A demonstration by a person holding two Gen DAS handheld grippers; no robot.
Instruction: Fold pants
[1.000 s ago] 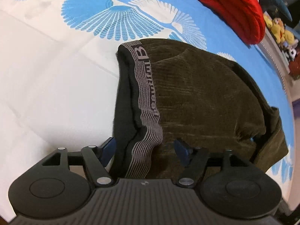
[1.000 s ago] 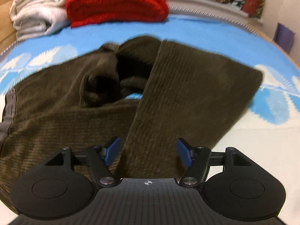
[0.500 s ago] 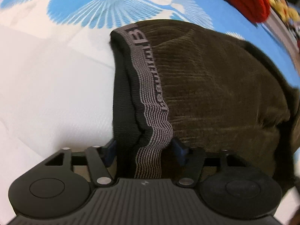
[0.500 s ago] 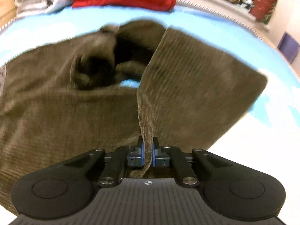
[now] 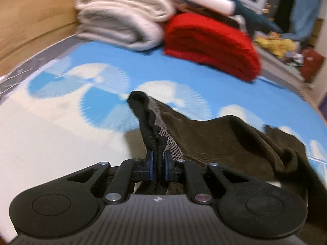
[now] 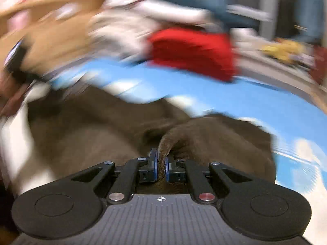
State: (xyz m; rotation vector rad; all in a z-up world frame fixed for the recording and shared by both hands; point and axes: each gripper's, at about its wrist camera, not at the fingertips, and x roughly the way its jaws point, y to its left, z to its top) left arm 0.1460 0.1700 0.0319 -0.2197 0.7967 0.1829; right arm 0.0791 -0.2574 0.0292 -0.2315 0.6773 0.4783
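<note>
Olive corduroy pants (image 5: 220,143): left gripper (image 5: 157,164) pinches waistband (image 5: 161,134) between jaws; right gripper (image 6: 161,168) pinches leg fabric; lifting for fold; next, carry across evenly.

The right wrist view was smeared by motion blur: the folded red knitted blanket (image 6: 192,53) and the pale folded towels (image 6: 122,30) were reduced to streaks, and the dark shape at the far left edge (image 6: 14,65) could not be identified. The dark olive corduroy pants (image 6: 92,134) were shown without texture there. In the left wrist view, the pants (image 5: 224,140) were cut off at the right edge, and their lower part was hidden behind the black gripper body (image 5: 157,214). The yellow objects (image 5: 276,42) on the far ledge were too blurred to identify.
</note>
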